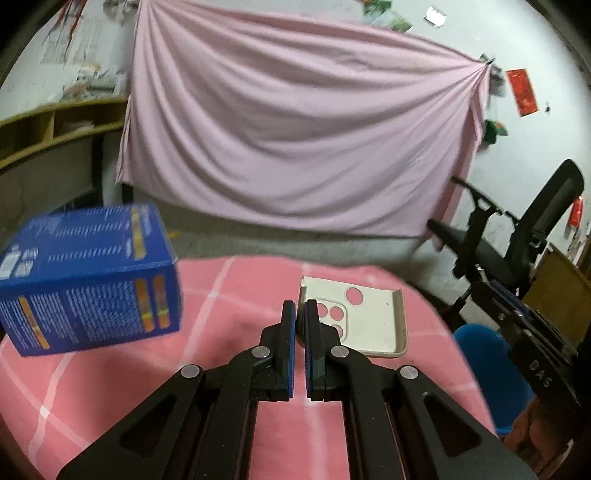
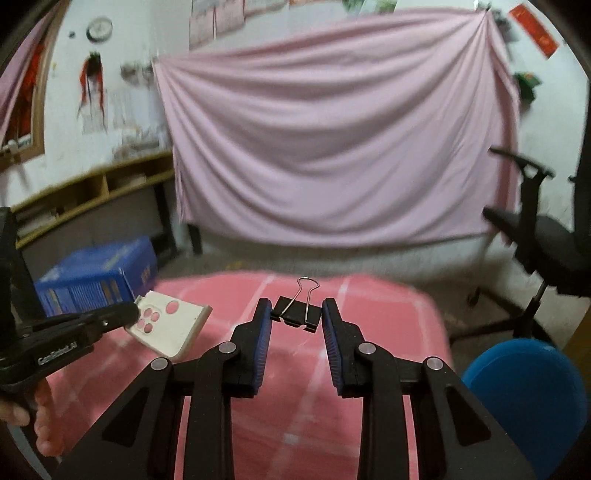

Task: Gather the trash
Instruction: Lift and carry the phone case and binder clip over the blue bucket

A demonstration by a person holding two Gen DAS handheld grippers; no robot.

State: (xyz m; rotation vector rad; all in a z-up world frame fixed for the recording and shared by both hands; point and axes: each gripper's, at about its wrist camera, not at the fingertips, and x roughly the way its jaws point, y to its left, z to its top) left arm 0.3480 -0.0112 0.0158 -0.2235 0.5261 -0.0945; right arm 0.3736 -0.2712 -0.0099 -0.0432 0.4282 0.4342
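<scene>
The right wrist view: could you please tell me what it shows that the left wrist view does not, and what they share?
Only the right wrist view shows the black binder clip, clamped between the right hand-held gripper's pads, and a round clock on the wall.

Only the left wrist view shows the blue box's printed side panels close up.

Both show the white phone case pinched at one edge by the left hand-held gripper, the pink checked tablecloth, the pink hanging sheet, the black office chair and a blue round stool.
</scene>
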